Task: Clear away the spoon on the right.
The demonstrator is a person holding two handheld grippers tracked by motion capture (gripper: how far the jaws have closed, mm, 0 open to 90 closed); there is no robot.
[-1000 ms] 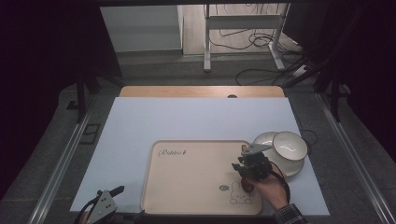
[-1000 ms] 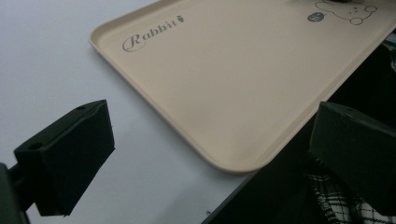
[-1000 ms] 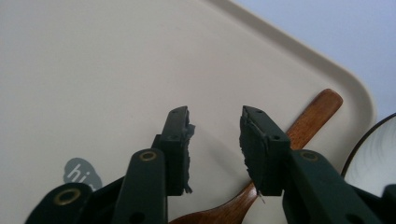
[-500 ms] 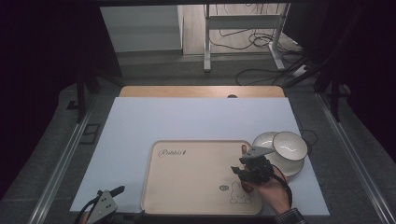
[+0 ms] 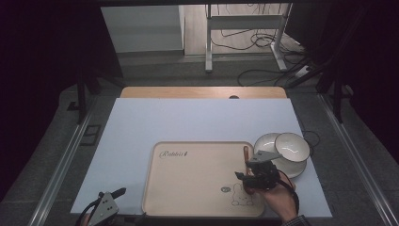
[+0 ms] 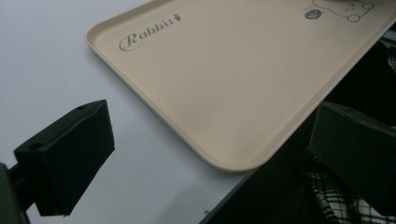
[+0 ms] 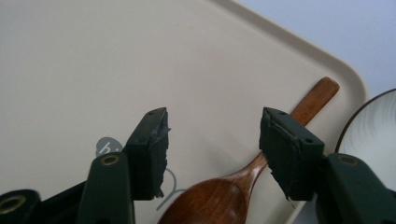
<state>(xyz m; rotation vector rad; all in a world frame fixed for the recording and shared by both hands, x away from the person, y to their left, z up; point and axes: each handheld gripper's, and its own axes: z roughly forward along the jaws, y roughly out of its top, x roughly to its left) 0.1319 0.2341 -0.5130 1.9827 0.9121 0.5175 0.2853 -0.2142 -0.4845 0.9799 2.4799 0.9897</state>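
A wooden spoon (image 7: 312,100) lies on the right part of a beige tray (image 7: 93,70) printed "Rabbit". Its bowl is toward me and its handle (image 5: 245,153) points away. My right gripper (image 7: 215,135) is open, with the spoon's neck and bowl between and below its jaws and no contact visible. In the high view the right gripper (image 5: 249,170) hovers over the tray (image 5: 188,183) near the rabbit drawing. My left gripper (image 5: 110,194) sits at the table's front left, open and holding nothing (image 6: 210,140), next to the tray's near corner (image 6: 243,84).
Two white bowls (image 5: 268,143) (image 5: 292,147) overlap on the pale blue mat just right of the tray; one rim (image 7: 373,126) shows beside the spoon handle. A wooden table edge (image 5: 202,92) lies at the back. Cables run across the floor beyond.
The right gripper has drifted slightly toward the tray's near edge, so more of the spoon handle shows beyond it. The left gripper has stayed put.
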